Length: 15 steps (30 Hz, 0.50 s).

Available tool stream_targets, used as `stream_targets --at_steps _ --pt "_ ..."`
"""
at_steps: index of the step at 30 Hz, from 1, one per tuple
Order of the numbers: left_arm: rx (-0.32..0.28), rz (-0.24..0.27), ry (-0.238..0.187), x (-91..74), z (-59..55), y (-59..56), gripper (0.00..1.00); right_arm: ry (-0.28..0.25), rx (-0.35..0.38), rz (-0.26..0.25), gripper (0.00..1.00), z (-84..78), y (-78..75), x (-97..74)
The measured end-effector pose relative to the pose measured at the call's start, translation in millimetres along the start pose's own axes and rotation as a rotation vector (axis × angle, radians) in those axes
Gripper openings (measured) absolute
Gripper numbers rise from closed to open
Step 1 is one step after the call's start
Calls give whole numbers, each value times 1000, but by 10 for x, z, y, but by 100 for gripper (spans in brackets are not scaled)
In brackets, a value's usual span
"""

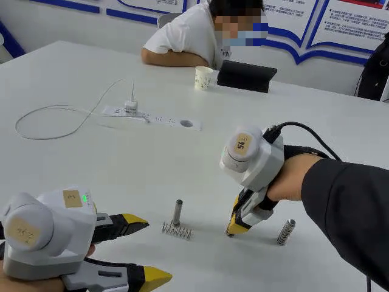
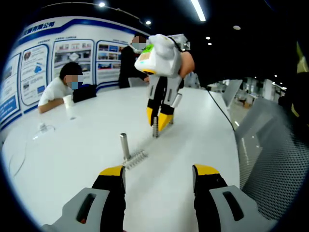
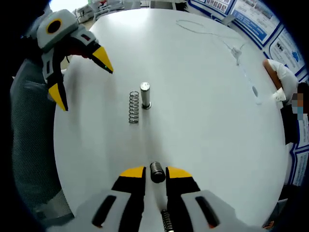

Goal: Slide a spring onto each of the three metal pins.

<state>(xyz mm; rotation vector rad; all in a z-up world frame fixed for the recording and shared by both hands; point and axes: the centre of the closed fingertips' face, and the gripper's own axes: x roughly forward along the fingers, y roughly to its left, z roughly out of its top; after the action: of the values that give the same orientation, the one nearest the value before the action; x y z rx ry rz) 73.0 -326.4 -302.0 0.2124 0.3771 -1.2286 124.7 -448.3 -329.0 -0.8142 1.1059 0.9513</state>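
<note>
A bare metal pin stands upright on the white table. A loose spring lies at its foot. My right gripper points down at the table to the pin's right, its jaws closed around an upright spring, seen end-on. Another spring lies right of that gripper. My left gripper hovers open and holds nothing, a short way left of the bare pin.
A power strip with a white cable lies mid-table. A paper cup and a black tablet stand at the far edge by a seated person. A mesh chair is beside the table.
</note>
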Motion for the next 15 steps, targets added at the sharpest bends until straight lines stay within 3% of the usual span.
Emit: stream_targets --at_steps 4,8,15 --pt "-1 2 1 -6 -3 3 57 -14 -19 -23 19 29 7 -80" --pt "-1 3 3 -9 -8 4 57 -64 -44 -56 19 182 13 -166" --pt "3 2 5 -9 0 0 57 -154 -49 -26 19 513 170 -96"
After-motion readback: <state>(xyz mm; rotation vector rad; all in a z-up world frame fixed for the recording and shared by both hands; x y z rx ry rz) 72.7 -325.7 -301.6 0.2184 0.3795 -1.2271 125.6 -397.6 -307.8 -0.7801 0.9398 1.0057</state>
